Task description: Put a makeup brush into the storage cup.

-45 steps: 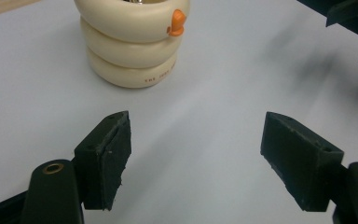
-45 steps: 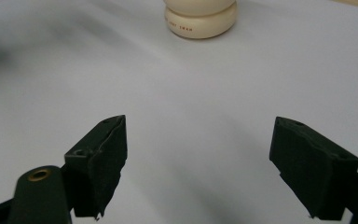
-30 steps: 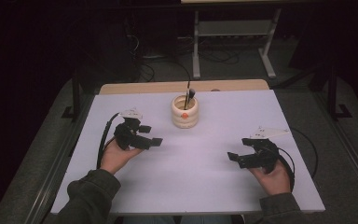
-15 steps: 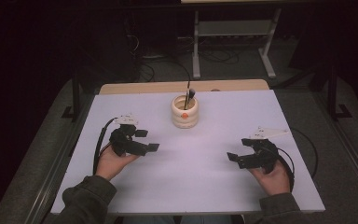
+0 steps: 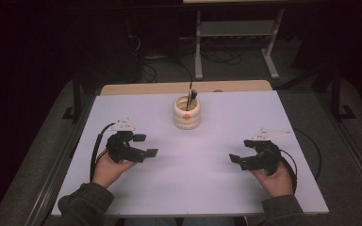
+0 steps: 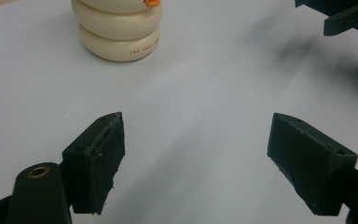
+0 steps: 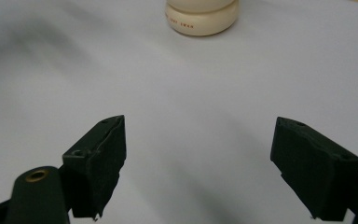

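Left gripper (image 5: 146,145) sits at about 8 o'clock on the white table (image 5: 207,188), held in the person's left hand (image 5: 107,168). Its two black jaws stand wide apart, with nothing between them; in the left gripper view the same gripper (image 6: 196,163) shows only bare tabletop in the gap.

Right gripper (image 5: 239,151) sits at about 4 o'clock on the table, held in the right hand (image 5: 275,181). Its jaws are likewise spread wide and empty, confirmed in the right gripper view (image 7: 198,165). A grey three-cornered plate tops each gripper, and a black cable loops from each toward the table's near edge.

The cream ribbed holder (image 5: 186,112) stands upright at about 12 o'clock, toward the table's far edge and roughly midway between the two grippers, well apart from both. It carries an orange mark on its front. Dark brushes (image 5: 191,98) stand in it, leaning slightly toward 1 o'clock. How many there are cannot be told.

In the left gripper view the holder (image 6: 119,28) lies at 11 o'clock from the jaws, with small printed lettering on its lowest ring; the lettering is too small to read. In the right gripper view the holder's base (image 7: 202,16) lies at 12 o'clock, clear of the jaws.

Both grippers are low over the table; contact with the surface cannot be determined.
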A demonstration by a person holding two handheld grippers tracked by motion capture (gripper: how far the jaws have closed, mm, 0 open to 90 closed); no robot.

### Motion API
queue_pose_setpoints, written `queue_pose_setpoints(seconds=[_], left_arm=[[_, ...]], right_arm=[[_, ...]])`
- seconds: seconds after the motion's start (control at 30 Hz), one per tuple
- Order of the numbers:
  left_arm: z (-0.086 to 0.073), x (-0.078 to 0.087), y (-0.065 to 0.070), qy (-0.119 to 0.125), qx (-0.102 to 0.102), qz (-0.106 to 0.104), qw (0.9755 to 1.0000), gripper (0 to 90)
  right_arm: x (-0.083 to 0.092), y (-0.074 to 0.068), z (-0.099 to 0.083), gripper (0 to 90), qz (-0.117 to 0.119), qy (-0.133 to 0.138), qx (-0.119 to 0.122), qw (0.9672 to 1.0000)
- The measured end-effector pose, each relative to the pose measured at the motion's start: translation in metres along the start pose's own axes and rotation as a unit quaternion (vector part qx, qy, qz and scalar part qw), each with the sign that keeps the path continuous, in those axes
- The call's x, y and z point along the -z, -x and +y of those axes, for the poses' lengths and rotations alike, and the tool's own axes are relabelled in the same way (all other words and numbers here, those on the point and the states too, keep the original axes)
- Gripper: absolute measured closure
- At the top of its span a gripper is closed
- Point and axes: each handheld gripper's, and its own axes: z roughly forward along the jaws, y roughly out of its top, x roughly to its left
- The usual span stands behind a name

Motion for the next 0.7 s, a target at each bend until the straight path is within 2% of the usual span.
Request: queue_pose_setpoints(seconds=[0.03,0.07,0.2,0.3,0.33,0.7], left_arm=[[0.0,0.0,0.0,0.0,0.0,0.0,1.0,18.5],[-0.007,0.003,0.0,0.002,-0.003,0.005,1.0,18.4],[-0.016,0.004,-0.001,0.005,0.014,0.005,0.9999,18.5],[-0.02,0.006,-0.001,0.007,0.017,0.005,0.9998,18.4],[-0.021,0.007,-0.001,0.009,0.012,0.007,0.9999,18.4],[-0.03,0.013,0.003,0.017,0.011,0.016,0.9997,18.4]], right_arm=[[0.0,0.0,0.0,17.2,0.0,0.0,0.0,1.0],[0.0,-0.001,0.0,17.1,0.001,-0.001,-0.001,1.0],[0.0,-0.001,-0.001,17.1,0.001,-0.002,-0.004,1.0],[-0.001,-0.002,-0.001,17.1,0.002,-0.005,-0.002,1.0],[-0.001,-0.002,-0.001,17.2,0.002,-0.005,-0.001,1.0],[-0.003,-0.003,-0.003,17.2,0.004,-0.008,-0.002,1.0]])
